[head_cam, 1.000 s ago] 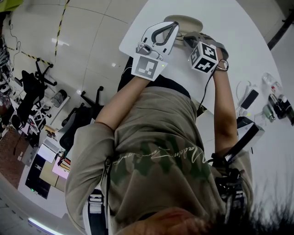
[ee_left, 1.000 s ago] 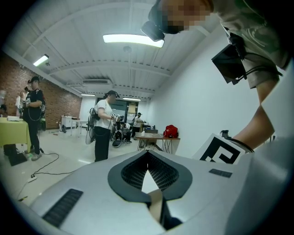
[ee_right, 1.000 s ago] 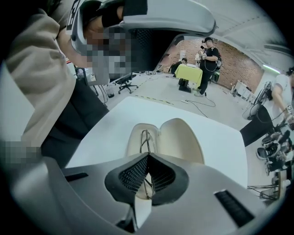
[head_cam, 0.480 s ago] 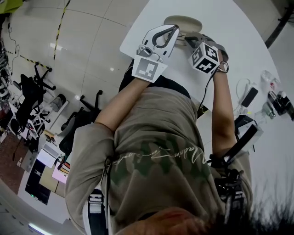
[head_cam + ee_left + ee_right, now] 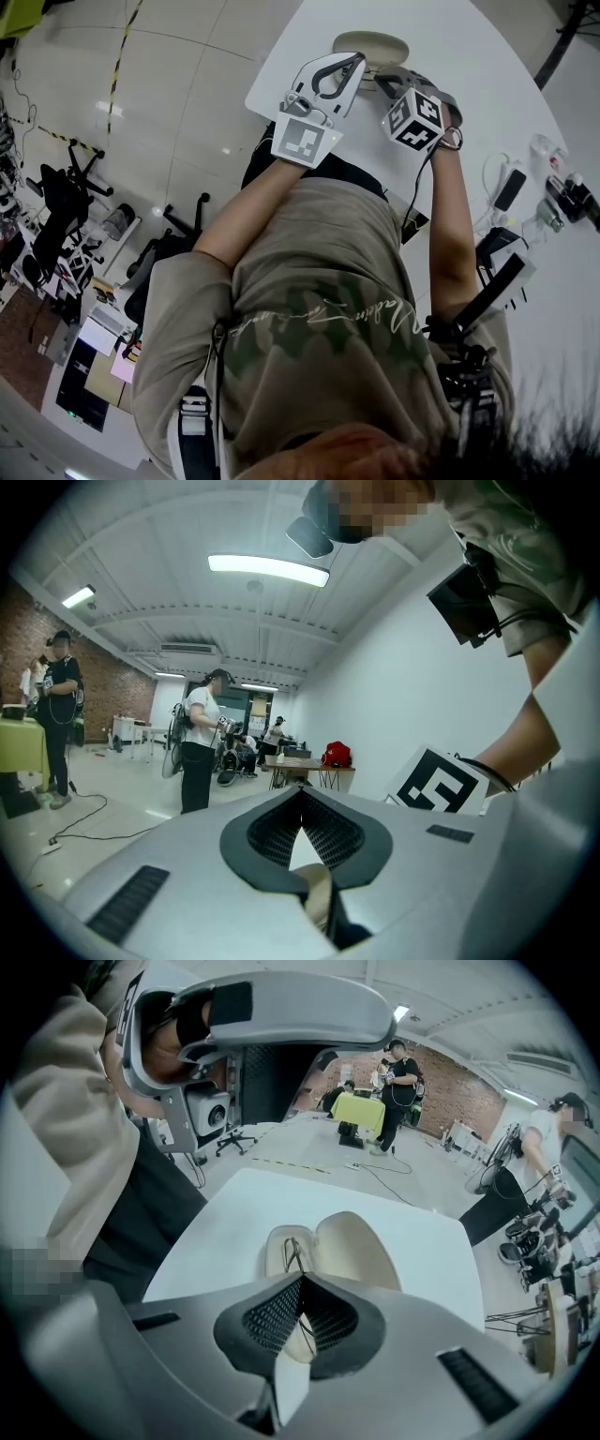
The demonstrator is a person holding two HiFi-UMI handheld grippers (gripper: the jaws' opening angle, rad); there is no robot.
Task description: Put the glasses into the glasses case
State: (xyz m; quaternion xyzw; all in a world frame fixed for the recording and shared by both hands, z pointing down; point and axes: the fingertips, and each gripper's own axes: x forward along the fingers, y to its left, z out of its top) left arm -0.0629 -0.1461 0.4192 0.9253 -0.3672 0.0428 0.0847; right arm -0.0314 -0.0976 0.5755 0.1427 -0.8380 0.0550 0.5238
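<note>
Olive lettered T-shirt (image 5: 319, 281), black harness straps (image 5: 192, 422), grey left gripper (image 5: 300, 797) and right gripper (image 5: 300, 1283), black ribbed fingers (image 5: 272, 832)

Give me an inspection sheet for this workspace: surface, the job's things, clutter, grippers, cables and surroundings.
Surface: white table with a rounded edge.
Job's things: glasses case lies open on the table; glasses lie in its left half.
Clutter: small devices at the table's right side, too small to identify.
Grippers: left gripper has its jaws together with nothing between them, pointing out into the room. Right gripper has its jaws together right at the glasses; a grip cannot be confirmed.
Cables: a black cable runs beside the right forearm; more lie among the devices.
Surroundings: office chairs on the floor; a person standing in the room.
</note>
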